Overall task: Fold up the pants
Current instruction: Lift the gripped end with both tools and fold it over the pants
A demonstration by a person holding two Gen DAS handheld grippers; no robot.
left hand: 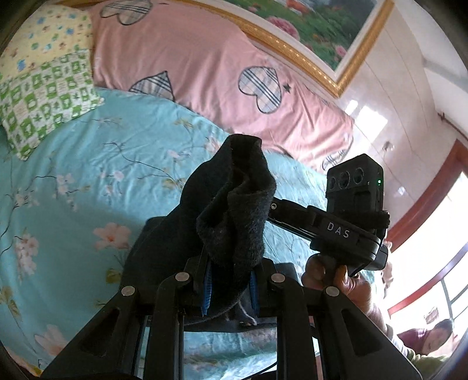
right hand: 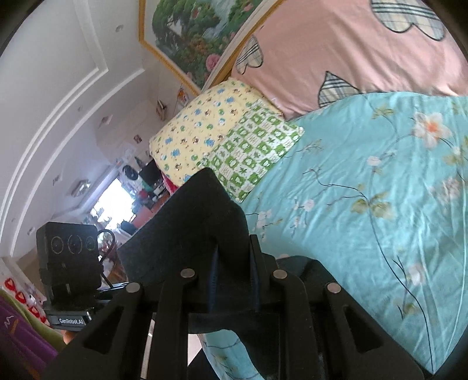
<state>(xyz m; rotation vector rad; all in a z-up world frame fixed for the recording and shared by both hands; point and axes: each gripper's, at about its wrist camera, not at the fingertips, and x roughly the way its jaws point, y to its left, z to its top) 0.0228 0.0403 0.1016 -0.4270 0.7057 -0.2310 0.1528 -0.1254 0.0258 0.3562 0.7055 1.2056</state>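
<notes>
The black fleece pants (left hand: 234,204) are held up above the bed. My left gripper (left hand: 229,288) is shut on a bunched edge of them, which sticks up past the blue pads (left hand: 207,292). My right gripper (right hand: 234,280) is shut on another edge of the pants (right hand: 190,231), which stand in a smooth fold in front of it. The right gripper also shows in the left wrist view (left hand: 348,216), held by a hand, close to the right of the pants. The left gripper shows in the right wrist view (right hand: 70,263) at the lower left.
A bed with a turquoise flowered sheet (left hand: 87,190) lies below. A pink quilt with plaid hearts (left hand: 190,58) and a green-checked pillow (left hand: 46,96) lie at its head. A framed flower picture (left hand: 316,26) hangs behind. A person (left hand: 433,342) is at the lower right.
</notes>
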